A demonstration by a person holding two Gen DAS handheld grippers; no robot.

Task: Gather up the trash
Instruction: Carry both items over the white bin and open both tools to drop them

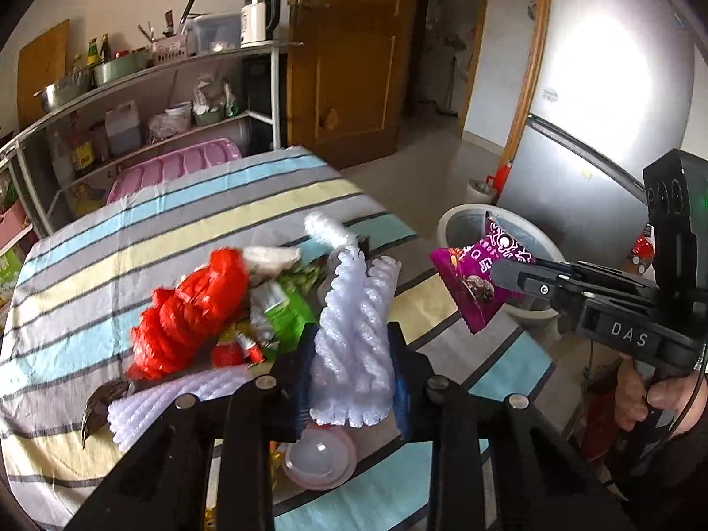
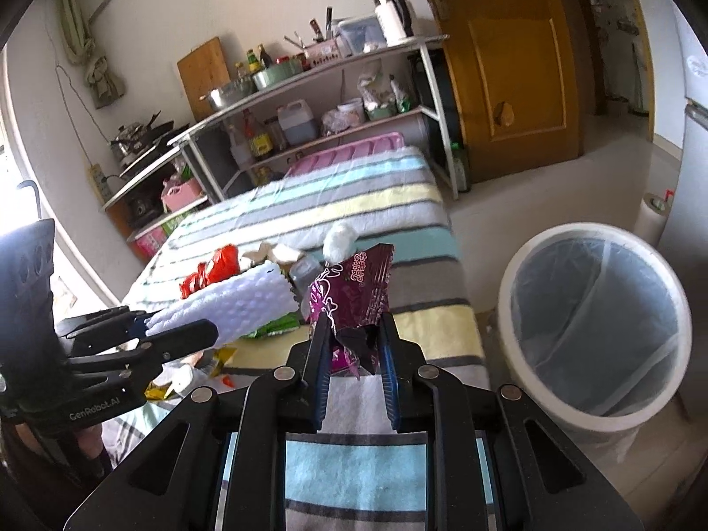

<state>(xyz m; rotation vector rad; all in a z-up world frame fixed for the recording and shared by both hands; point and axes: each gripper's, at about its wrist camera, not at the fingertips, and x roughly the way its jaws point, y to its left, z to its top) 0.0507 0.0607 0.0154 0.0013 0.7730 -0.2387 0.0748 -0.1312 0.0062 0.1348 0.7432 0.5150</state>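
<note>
Counting the things, I see two grippers, one bin and one heap of trash on a striped table (image 2: 354,203). The left gripper (image 1: 354,354) is clamped on one white foam sleeve (image 1: 354,345), lifted above the heap; a second foam sleeve (image 1: 168,402) lies on the cloth beside it. The right gripper (image 2: 354,345) is clamped on one purple snack wrapper (image 2: 354,292), held near the table edge, with the white bin (image 2: 593,332) just beside on the floor. In the heap I can name one red plastic bag (image 1: 190,309), one green wrapper (image 1: 283,309) and one clear round lid (image 1: 318,455), partly hidden by the fingers. Smaller scraps under the foam are hard to make out. The far half of the table is bare cloth.
</note>
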